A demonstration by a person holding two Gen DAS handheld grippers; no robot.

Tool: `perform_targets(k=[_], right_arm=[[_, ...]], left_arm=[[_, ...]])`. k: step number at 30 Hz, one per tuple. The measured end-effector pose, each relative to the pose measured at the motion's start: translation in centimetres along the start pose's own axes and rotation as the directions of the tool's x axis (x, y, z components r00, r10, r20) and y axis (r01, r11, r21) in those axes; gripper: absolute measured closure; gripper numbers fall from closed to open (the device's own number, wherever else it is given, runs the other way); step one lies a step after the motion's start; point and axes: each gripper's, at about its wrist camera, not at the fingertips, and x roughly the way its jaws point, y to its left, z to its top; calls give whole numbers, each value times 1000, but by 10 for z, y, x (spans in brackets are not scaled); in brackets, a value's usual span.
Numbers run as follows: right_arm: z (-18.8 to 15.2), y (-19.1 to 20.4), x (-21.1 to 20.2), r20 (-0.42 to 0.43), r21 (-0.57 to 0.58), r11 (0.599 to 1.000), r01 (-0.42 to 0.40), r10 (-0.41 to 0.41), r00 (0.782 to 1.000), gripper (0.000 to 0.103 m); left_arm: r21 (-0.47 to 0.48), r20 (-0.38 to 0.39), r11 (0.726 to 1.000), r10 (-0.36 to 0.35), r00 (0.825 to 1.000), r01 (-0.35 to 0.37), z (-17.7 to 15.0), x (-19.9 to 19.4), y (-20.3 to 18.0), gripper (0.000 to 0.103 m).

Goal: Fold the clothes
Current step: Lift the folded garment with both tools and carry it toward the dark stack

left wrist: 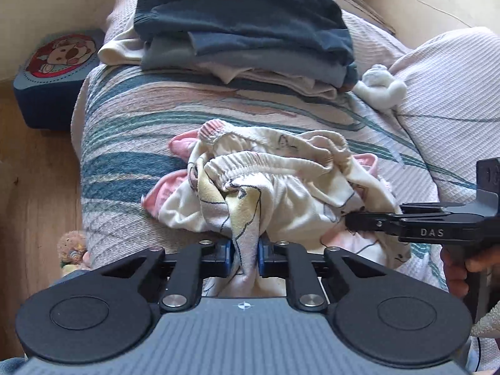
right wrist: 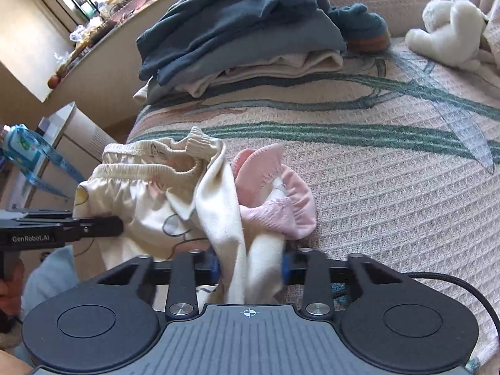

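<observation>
The cream pyjama bottoms [left wrist: 281, 181] lie crumpled on the bedspread [left wrist: 131, 118], at 6 o'clock from the folded stack [left wrist: 243, 31]; soft, light and limp, they look best held at the elastic waistband. The left gripper [left wrist: 244, 254] pinches 1 cream fold and the right gripper [right wrist: 250, 267] clamps a thicker bunch. The crumpling hides the legs, and the pink cuffs [right wrist: 275, 193] may be a 2nd garment.

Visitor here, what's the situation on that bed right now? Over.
Left gripper and right gripper both clamped on the crumpled cream pyjama bottoms. Still unfolded. Folded pile and white plush toy lie beyond, clear of it.
</observation>
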Motion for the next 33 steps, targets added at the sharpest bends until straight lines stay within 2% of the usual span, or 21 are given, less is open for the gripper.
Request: perform_targets(k=[1,2,7,11,15,20,25,30,33], right_arm=[[0,1,-2,3,-10,1000,-2,2,1000,86],[0,3,-5,13,-21,1000,-5,5,1000,87],[2,20,-24,95,-87,996,13,-5,996,90],[12,34,-46,188,-117,993,0,23,982,90],[30,45,-68,281,-151,988,-16,59,958,90],[64,58,-78,388,-184,983,-7,79,918,90],[96,56,-73,473,-153,988,-4,77,878,90],[126,60,-68,524,-159,986,47,44,851,90],[145,59,-64,546,-145,987,64,26,838,90]], left_arm=[[-1,7,1000,-11,1000,11,0,-3,0,92],[1,14,1000,-16,1000,16,1,-7,-1,92],[47,57,999,-14,998,11,8,-31,-7,92],[56,135,998,-20,991,13,22,-61,-9,92],[86,223,996,-26,975,7,45,-90,-11,92],[104,287,994,-19,958,-11,83,-101,-8,92],[112,338,994,-37,941,-1,116,-93,-1,92],[138,371,990,-66,926,14,159,-78,6,92],[163,366,986,-75,928,15,186,-65,11,92]])
